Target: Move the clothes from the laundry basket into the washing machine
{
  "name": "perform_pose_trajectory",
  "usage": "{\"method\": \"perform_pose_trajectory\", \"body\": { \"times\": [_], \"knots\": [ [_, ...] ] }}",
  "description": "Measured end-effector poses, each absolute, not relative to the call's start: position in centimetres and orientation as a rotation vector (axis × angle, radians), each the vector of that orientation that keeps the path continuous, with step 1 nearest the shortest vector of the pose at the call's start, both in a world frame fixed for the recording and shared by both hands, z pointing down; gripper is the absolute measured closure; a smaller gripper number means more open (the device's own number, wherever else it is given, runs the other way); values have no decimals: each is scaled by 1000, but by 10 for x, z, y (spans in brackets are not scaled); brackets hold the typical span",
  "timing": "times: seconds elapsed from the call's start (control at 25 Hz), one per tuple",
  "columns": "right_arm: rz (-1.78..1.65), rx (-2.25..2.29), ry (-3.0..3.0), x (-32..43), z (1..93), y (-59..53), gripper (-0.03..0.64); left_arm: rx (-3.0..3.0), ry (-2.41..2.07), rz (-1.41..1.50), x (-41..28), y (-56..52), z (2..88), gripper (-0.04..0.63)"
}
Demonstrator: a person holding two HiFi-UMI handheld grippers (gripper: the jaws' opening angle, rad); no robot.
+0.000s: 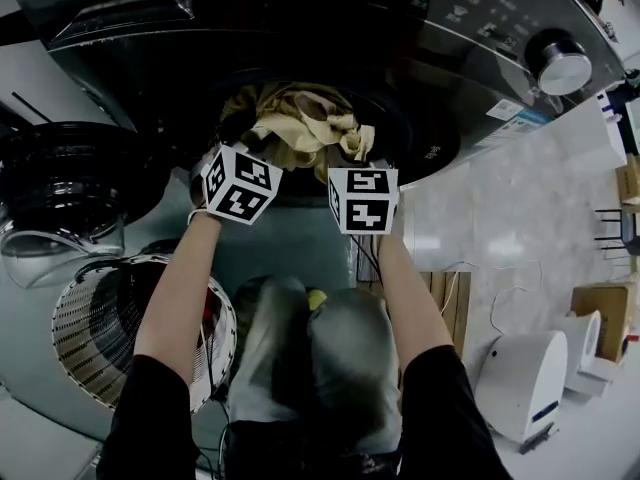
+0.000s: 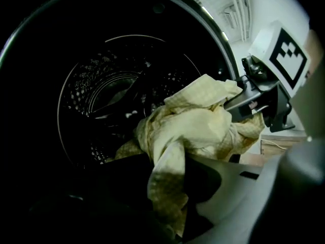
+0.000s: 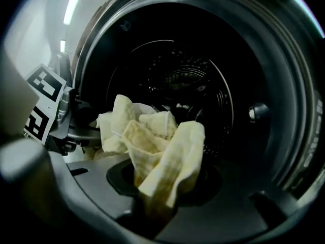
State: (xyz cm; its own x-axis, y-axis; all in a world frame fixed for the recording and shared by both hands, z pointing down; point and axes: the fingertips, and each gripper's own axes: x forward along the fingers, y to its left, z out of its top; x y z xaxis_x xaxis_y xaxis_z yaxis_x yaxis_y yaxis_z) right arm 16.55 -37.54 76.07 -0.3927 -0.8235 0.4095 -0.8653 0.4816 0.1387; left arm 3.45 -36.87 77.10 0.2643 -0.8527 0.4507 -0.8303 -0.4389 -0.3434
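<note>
Both of your grippers are clamped on the same pale yellow cloth (image 1: pixel 300 123). It is bunched up in the round opening of the washing machine (image 1: pixel 480 58), just at the front rim, with the perforated drum (image 3: pixel 203 85) dark behind it.

Your left gripper (image 2: pixel 171 202) has its jaws nearly closed on a twisted fold of the cloth. That fold runs up out of the pinch and spreads into the loose bundle above. Your right gripper (image 3: pixel 155 202) stands the same way, its jaws narrowed on a folded end of the cloth that rises from between them in a thick wad. Each gripper view shows the other gripper at its side edge, biting the far end of the bundle, so the cloth is slung between the two. It hangs clear of the drum's back wall; whether it brushes the rim I cannot tell.

In the head view your forearms reach forward side by side, and the two marker cubes sit close together just below the opening. The machine's door (image 1: pixel 60 183) stands swung open at the left edge. The white laundry basket (image 1: pixel 90 328) is on the floor beside your left arm, well apart from the cloth.
</note>
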Motion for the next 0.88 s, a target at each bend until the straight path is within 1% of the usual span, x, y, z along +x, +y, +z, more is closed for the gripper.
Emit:
{"method": "perform_pose_trajectory", "body": {
  "times": [0.2,0.44,0.6,0.8,0.88],
  "knots": [
    [197,1432,-2338,147,761,-381,462,-2538,1791,-804,26,-385,765,453],
    [239,1468,-2364,140,755,-412,460,-2625,1870,-645,21,-400,757,447],
    [310,1486,-2399,136,756,-432,446,-2684,1960,-577,13,-416,766,433],
    [366,1524,-2386,135,765,-450,428,-2755,2026,-555,9,-431,778,398],
    [384,1540,-2388,135,768,-453,404,-2782,2026,-514,9,-434,778,380]
  ]
}}
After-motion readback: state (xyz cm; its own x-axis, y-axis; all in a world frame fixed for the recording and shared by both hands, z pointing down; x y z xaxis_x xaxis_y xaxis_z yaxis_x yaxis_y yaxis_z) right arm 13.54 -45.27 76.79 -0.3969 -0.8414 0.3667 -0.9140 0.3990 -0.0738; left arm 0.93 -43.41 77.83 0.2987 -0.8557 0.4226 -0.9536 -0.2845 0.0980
